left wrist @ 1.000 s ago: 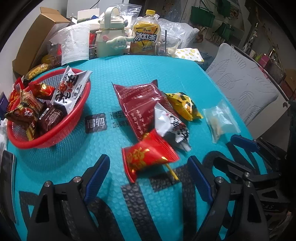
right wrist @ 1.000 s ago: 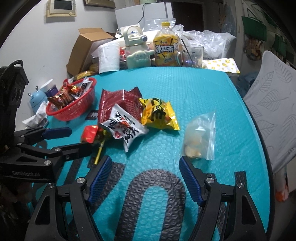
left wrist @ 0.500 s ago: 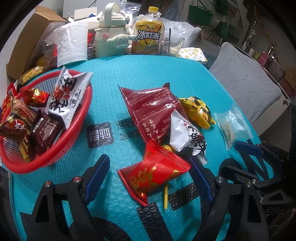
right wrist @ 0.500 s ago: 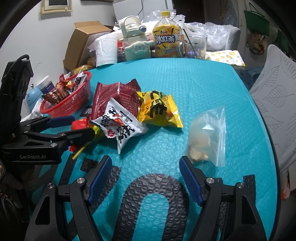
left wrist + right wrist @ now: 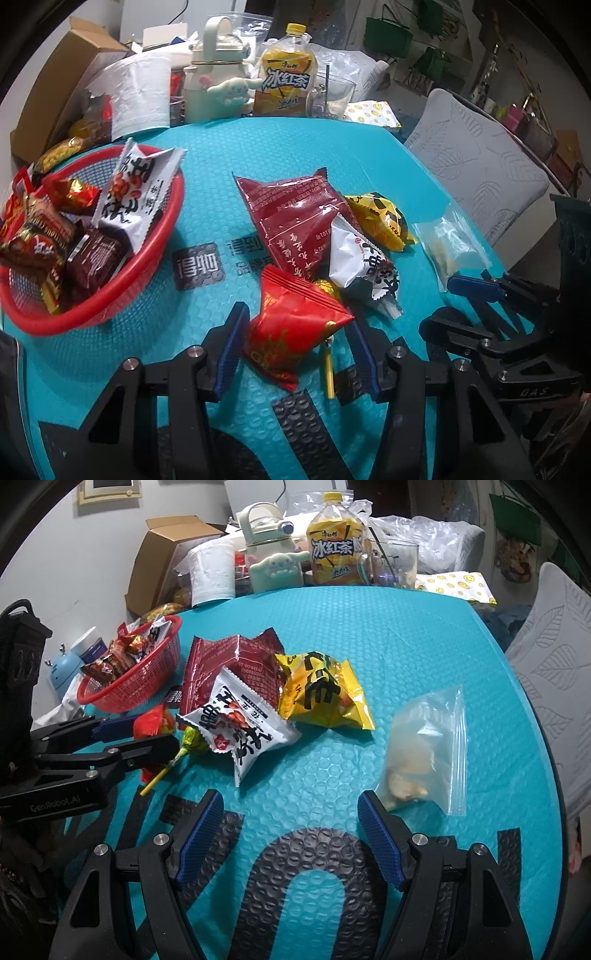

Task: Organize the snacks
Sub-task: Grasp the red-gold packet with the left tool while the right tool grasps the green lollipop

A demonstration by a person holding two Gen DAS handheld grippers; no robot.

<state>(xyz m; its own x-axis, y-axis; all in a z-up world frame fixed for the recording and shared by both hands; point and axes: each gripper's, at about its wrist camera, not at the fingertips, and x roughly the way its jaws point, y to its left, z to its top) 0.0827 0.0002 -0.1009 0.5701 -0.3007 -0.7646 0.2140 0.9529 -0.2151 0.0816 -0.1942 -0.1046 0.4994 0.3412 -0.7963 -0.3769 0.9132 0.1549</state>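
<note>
Closing left gripper (image 5: 295,343) pinches one of five loose packets (image 5: 291,332).

place: home | evidence: cluttered table (image 5: 369,627), kettle (image 5: 266,542), cushioned chair (image 5: 476,162)

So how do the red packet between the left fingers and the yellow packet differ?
The red packet sits between the left gripper fingers, whose jaws have just been closing; the yellow packet lies free. The red packet is nearest the left camera, the yellow packet farther, beside the dark red bag. The yellow packet has black print, the red packet gold. Both are sealed and outside the basket.
</note>
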